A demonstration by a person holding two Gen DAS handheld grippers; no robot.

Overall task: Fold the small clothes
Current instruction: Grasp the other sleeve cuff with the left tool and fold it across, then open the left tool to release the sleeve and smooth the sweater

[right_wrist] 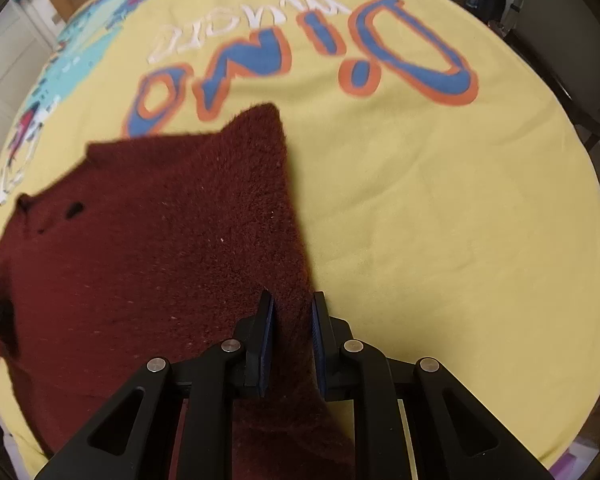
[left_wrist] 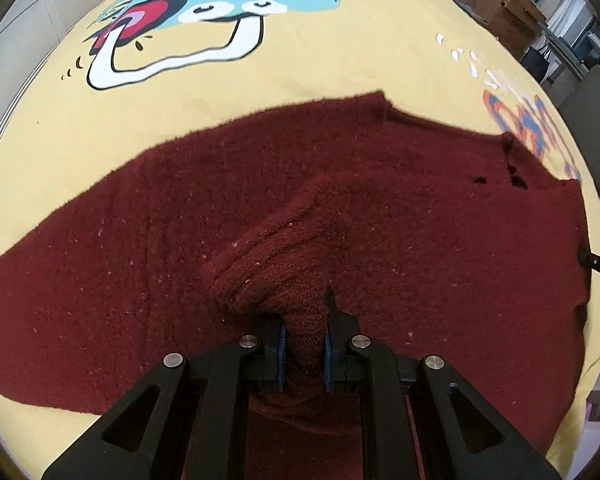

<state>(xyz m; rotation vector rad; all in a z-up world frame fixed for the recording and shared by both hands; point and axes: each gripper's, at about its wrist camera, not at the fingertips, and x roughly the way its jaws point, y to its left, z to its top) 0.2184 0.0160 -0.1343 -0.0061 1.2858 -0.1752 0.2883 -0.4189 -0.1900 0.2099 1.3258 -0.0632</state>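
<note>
A bunched fold of the maroon sweater [left_wrist: 380,184] is pinched by the left gripper [left_wrist: 305,320]; its edge at 5 o'clock is clamped by the right gripper [right_wrist: 293,312] on the yellow cloth [right_wrist: 440,220].

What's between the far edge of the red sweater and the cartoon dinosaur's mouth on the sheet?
Only bare yellow sheet, as the left wrist view shows. Nothing lies between the sweater and the dinosaur print.

A fuzzy dark-red knitted garment [right_wrist: 148,248] lay on a yellow printed cloth [right_wrist: 440,220] bearing blue-and-orange lettering at the far side. The black two-finger right gripper [right_wrist: 293,336] pinched the garment's near right edge between blue pads [right_wrist: 267,344].
</note>
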